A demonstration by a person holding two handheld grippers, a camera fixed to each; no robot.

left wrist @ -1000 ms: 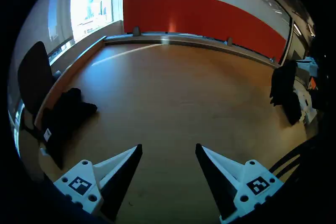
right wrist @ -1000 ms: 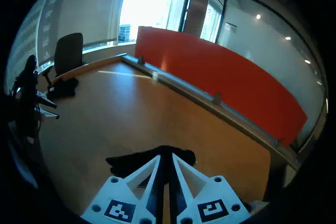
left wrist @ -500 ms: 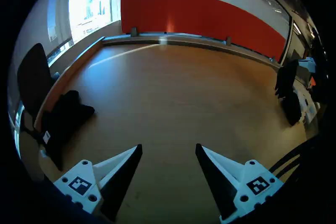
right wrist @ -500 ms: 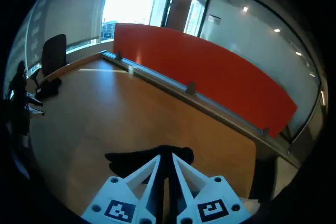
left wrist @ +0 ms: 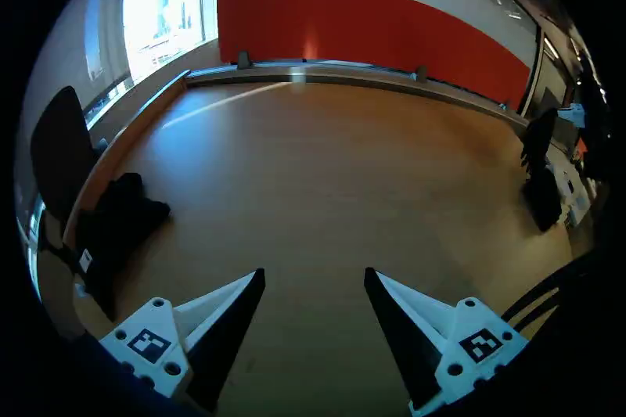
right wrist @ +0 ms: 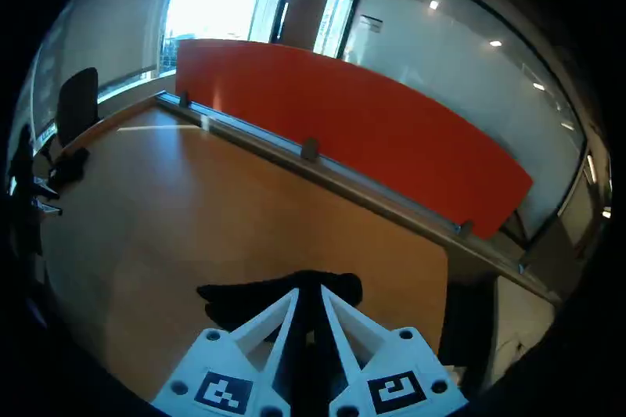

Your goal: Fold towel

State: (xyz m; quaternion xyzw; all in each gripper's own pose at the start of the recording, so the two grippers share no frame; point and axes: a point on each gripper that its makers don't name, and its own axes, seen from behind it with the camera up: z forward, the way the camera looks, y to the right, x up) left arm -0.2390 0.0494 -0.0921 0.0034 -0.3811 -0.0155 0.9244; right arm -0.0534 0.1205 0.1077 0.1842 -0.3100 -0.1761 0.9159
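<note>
The black cloth towel [right wrist: 235, 300] hangs in a soft, crumpled bunch at the tips of the right gripper [right wrist: 311, 293]. We find it pinched between the two white, wedge-shaped fingers, which are drawn almost together. One rumpled flap spreads out to the left of the fingers and a smaller rounded lobe shows on the right. The towel is held above the smooth, orange-brown wooden tabletop [right wrist: 196, 198], near its right end.

We find the left gripper [left wrist: 313, 272] with its fingers spread wide and nothing between them, over bare wood. Each finger is white plastic with a dark inner face and carries a square black-and-white marker.

A long, flat red partition panel [left wrist: 375, 26] stands along the far edge of the table, on a grey metal rail [left wrist: 344, 73]. At the table's left edge lies a black, lumpy heap of fabric with a small white tag [left wrist: 117, 217], beside a black office chair [left wrist: 55, 151]. We note a dark hanging shape [left wrist: 540, 174] at the right end; we cannot tell what it is.
</note>
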